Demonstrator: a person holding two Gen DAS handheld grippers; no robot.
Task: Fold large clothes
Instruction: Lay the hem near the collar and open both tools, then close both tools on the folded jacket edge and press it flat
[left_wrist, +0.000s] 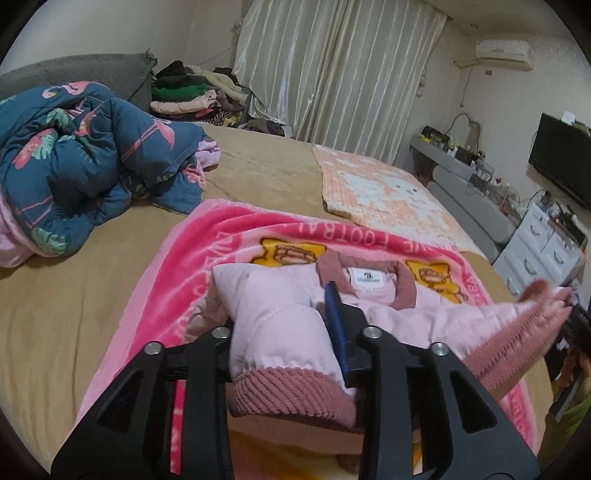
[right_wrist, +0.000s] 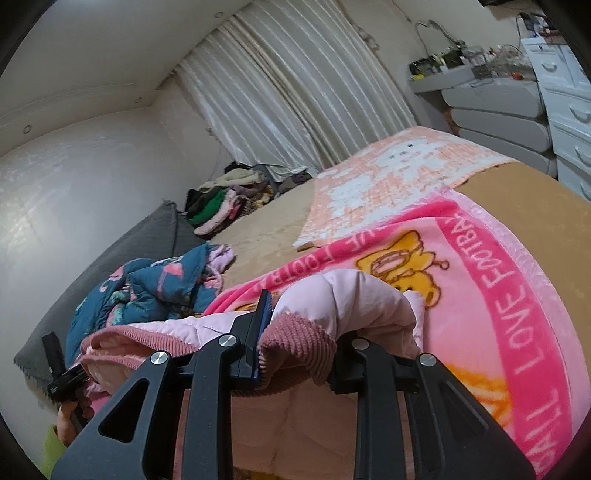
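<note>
A pale pink padded jacket (left_wrist: 373, 295) with dusty-rose ribbed collar and cuffs lies on a pink cartoon blanket (left_wrist: 207, 254) on the bed, its white neck label facing up. One puffy sleeve (left_wrist: 280, 332) fills the gap of my left gripper (left_wrist: 277, 295) and touches the blue pad (left_wrist: 334, 317); its cuff (left_wrist: 291, 395) drapes toward the camera and hides the other finger. My right gripper (right_wrist: 303, 317) is shut on the other sleeve's ribbed cuff (right_wrist: 295, 339), held above the blanket (right_wrist: 498, 295). Each gripper shows at the edge of the other's view.
A crumpled blue flamingo quilt (left_wrist: 85, 158) lies at the left of the tan bed (left_wrist: 55, 314). A peach checked mat (left_wrist: 384, 192) lies beyond the blanket. Stacked clothes (left_wrist: 192, 96) sit by the curtain. Grey drawers (left_wrist: 469, 206), white drawers and a television (left_wrist: 561, 162) line the right wall.
</note>
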